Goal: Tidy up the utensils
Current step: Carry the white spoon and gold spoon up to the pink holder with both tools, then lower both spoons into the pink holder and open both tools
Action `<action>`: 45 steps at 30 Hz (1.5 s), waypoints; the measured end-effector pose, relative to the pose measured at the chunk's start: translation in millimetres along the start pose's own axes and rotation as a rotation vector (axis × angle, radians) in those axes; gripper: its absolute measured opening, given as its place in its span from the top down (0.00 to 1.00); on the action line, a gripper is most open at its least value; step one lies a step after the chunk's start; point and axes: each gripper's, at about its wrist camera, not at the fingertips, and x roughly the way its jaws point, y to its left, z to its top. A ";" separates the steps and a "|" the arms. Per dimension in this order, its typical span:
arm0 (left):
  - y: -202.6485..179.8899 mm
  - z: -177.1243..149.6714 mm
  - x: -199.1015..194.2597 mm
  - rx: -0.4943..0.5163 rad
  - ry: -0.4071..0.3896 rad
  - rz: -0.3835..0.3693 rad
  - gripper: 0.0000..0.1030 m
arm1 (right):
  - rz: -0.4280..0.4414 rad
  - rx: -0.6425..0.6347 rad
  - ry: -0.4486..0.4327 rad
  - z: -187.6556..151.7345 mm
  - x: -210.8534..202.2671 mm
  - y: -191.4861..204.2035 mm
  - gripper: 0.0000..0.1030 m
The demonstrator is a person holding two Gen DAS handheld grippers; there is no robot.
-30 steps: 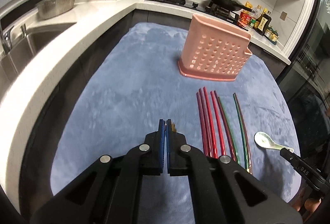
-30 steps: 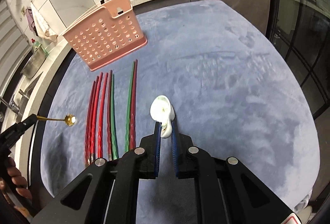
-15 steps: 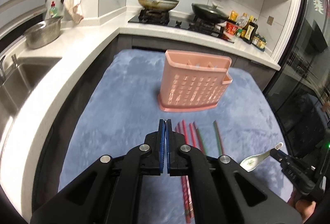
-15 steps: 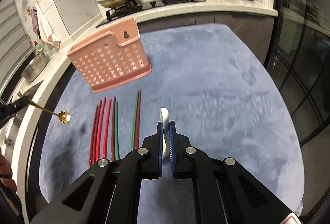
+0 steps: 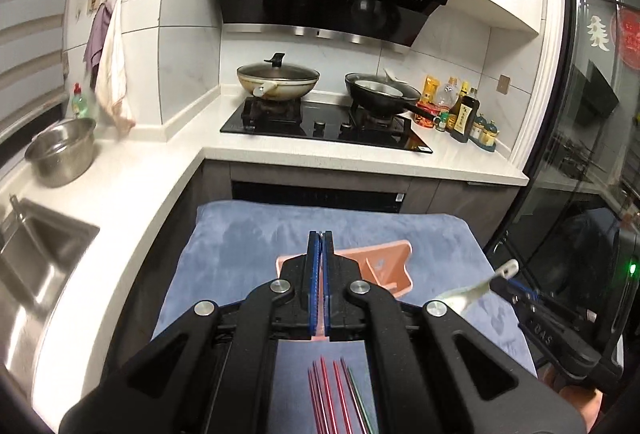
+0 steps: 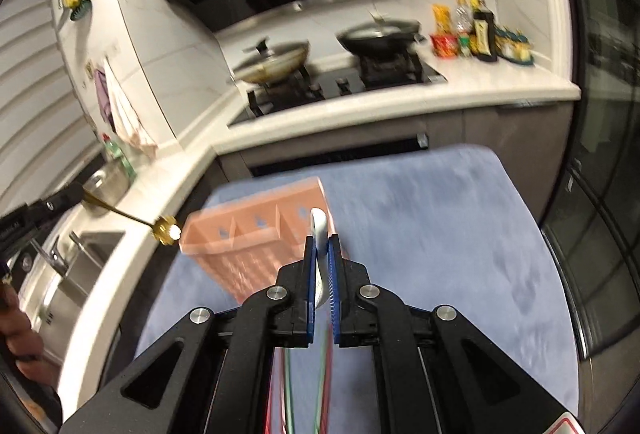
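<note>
Left gripper (image 5: 320, 246) closed on thin handle of small gold metal spoon (image 6: 166, 230), held in air above sink-side edge of blue plush mat (image 6: 440, 234). Right gripper (image 6: 320, 254) clamped on white ceramic soup spoon (image 6: 319, 226), lifted. Pink perforated plastic utensil holder (image 6: 248, 238) stands on mat toward far edge. Red and green chopsticks (image 5: 340, 398) lie on mat nearer near edge, in front of holder.

Matt pink plastic utensil holder (image 6: 256, 238) with perforated walls, soft napped blue cloth mat (image 5: 248, 246), glossy white ceramic spoon (image 5: 468, 294), shiny gold metal spoon (image 6: 166, 230), glossy metallic red and green chopsticks (image 5: 336, 394), brushed steel bowl (image 5: 62, 154), polished white stone counter (image 5: 132, 186)
</note>
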 end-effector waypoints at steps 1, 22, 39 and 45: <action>0.4 2.8 6.0 -0.004 0.005 0.003 0.99 | -0.004 -0.009 -0.005 6.4 4.3 3.8 0.94; 29.3 -29.5 113.9 -0.057 0.186 0.096 0.98 | -0.052 -0.071 0.150 6.7 126.9 18.7 0.93; 21.4 -36.8 67.6 -0.010 0.118 0.188 0.58 | -0.029 -0.103 0.069 -3.6 55.3 25.7 0.74; 10.5 -65.3 34.0 0.026 0.117 0.228 0.55 | -0.030 -0.076 0.097 -45.9 13.4 14.3 0.68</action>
